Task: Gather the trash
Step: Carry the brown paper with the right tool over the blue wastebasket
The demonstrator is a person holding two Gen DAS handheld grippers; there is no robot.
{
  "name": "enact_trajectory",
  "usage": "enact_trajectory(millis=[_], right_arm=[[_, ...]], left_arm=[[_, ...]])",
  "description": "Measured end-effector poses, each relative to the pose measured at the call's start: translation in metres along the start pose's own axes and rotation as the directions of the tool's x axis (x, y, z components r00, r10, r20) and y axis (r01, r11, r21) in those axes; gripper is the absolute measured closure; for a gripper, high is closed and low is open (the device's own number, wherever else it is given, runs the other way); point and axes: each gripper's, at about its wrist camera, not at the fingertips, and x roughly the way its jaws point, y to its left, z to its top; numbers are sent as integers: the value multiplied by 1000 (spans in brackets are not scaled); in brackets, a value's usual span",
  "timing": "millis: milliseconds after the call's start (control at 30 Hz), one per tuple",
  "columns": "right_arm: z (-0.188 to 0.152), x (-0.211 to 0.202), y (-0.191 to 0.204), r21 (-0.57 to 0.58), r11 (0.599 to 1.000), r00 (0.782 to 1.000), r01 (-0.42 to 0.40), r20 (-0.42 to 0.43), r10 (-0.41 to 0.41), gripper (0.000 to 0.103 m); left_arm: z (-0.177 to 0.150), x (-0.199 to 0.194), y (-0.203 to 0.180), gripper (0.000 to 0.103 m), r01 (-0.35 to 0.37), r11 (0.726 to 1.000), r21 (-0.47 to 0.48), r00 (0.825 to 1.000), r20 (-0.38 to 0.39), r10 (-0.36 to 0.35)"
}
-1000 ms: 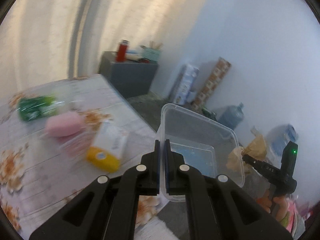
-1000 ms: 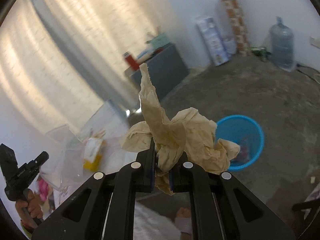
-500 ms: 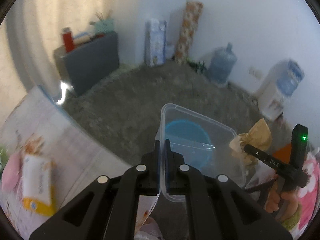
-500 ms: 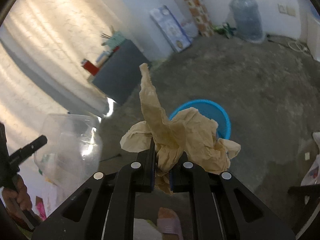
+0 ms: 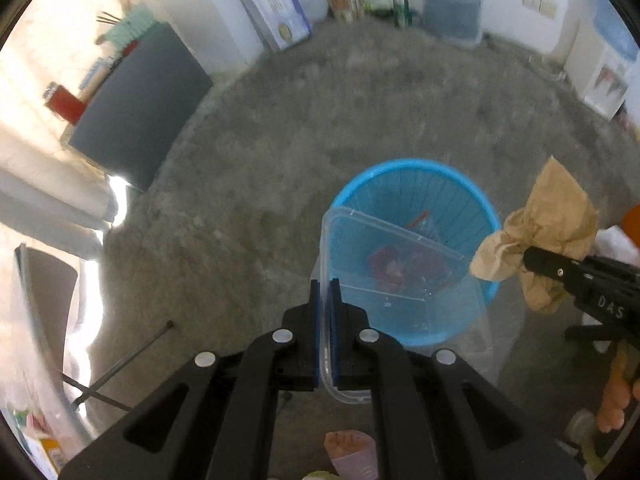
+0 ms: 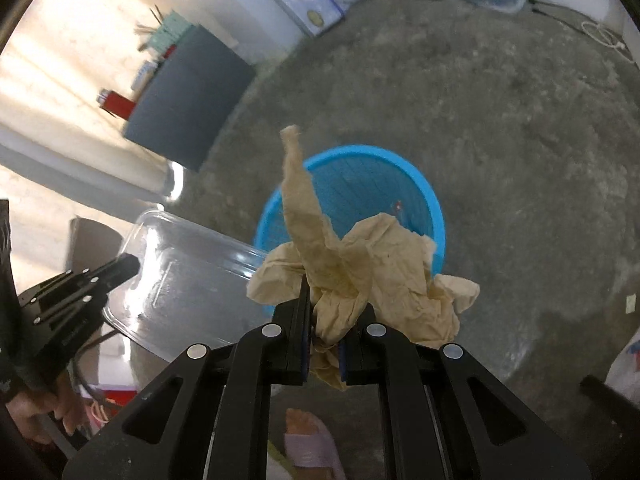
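My left gripper is shut on the rim of a clear plastic container, held over a round blue waste basket on the concrete floor. Some red trash lies inside the basket. My right gripper is shut on a crumpled brown paper and hangs above the same basket. In the left wrist view the paper and the right gripper show at the right. The right wrist view has the container and the left gripper at the left.
A dark grey cabinet with a red item on top stands by the curtain. Boxes and a large water bottle line the far wall. A table edge with metal legs is at the left. A foot in a sandal is below.
Both grippers swung away from the table and dropped toward the floor. The blue basket now sits right under the container and the paper, and looks larger.
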Motion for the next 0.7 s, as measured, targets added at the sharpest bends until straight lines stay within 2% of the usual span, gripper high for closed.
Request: enact_trajectory(millis=[100,200,333,367,400,433,467,500,567,700], right_arm=[[7,27,1,-22,999,998,44,-34,-45,94],[15,49,-1,-38,996,995,77,-58,-79,92],[19,66,-2,-70,992,991,106,-76,-112,89],[20,69,-1,-79,991,990,112,-78,-118,86],[21,73,-1,-85,989,988,122,-81,-129,78],[21,77,-4,-85,988,988,125,-81,-132,63],[22,78,-5,-82,988,988,128,-79,-135,57],[24,79,-5,-85,988,988,129,-73,-135,50],[25,80,-5,-94,987,988,129,-69,-136,48],[24,74,-11,-88,988,990,128,-54,-133,44]], left_arm=[[10,33,-11,99,-24,999,32,998,-55,26],[18,55,-16,98,-52,998,43,996,-73,55],[24,73,-19,94,-31,999,20,996,-77,33],[25,76,-22,91,-33,999,29,996,-83,36],[26,79,-23,80,-40,998,41,995,-92,44],[27,82,-24,72,-40,998,44,994,-95,44],[29,81,-23,58,-33,999,34,995,-90,36],[30,79,-21,50,-29,999,19,996,-78,31],[32,71,-17,42,-17,1000,-11,999,-40,17],[38,60,-14,38,-28,999,-23,1000,-13,28]])
